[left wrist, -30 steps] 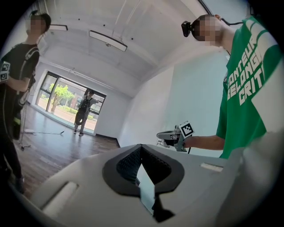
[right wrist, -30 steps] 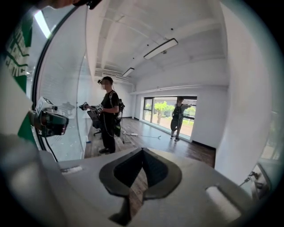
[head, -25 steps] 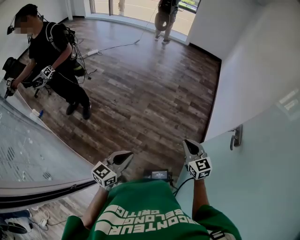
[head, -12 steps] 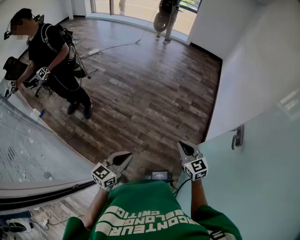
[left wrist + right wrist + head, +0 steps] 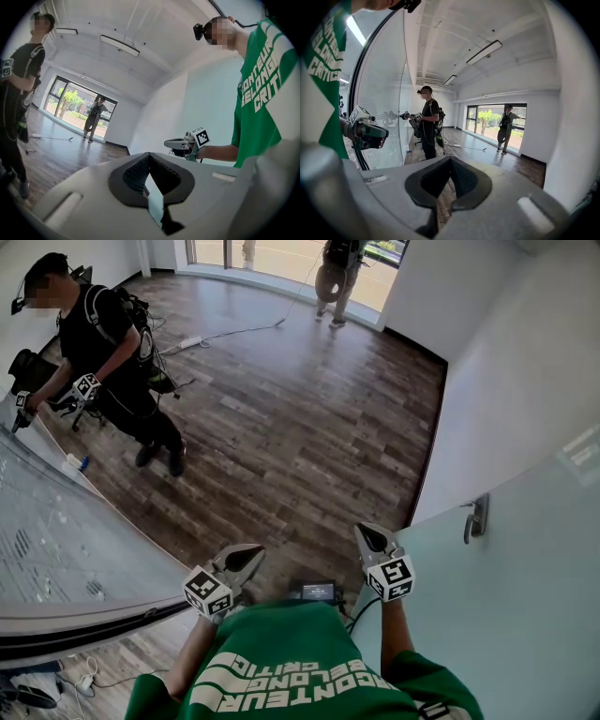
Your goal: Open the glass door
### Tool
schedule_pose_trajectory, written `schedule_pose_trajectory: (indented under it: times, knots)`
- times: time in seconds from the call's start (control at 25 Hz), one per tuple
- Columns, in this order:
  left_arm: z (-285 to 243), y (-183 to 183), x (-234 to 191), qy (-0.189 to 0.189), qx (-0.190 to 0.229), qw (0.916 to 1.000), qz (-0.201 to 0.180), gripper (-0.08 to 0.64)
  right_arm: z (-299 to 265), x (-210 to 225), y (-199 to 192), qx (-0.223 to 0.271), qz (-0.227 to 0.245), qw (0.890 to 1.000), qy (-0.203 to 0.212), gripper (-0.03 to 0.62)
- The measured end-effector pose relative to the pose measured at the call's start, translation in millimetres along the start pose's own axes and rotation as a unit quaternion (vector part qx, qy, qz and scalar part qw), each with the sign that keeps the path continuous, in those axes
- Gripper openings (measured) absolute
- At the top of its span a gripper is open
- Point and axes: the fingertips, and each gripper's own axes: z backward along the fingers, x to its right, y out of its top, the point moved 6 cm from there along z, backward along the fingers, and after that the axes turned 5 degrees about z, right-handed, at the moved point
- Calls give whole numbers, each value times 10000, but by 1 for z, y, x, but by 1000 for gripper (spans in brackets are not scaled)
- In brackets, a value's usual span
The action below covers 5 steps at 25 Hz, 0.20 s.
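Right gripper (image 5: pixel 367 534) (shut) shifted left, door handle (image 5: pixel 476 518) untouched

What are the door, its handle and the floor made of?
Door: looks like frosted glass, because it is smooth, pale and milky.
Handle: probably metal, grey with a dull shine.
Floor: wood or wood-look planks, brown with streaky grain and slightly glossy.
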Motion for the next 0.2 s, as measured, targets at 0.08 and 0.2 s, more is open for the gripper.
schedule_pose_trajectory:
  times: [0.08, 0.2]
  knots:
    - [0, 2, -2, 7, 12, 10000, 4, 9, -3, 1, 1, -9, -11, 10000, 10, -8]
    - [0, 6, -5, 11, 19, 10000, 0, 9, -7, 2, 3, -23, -17, 10000, 16, -8]
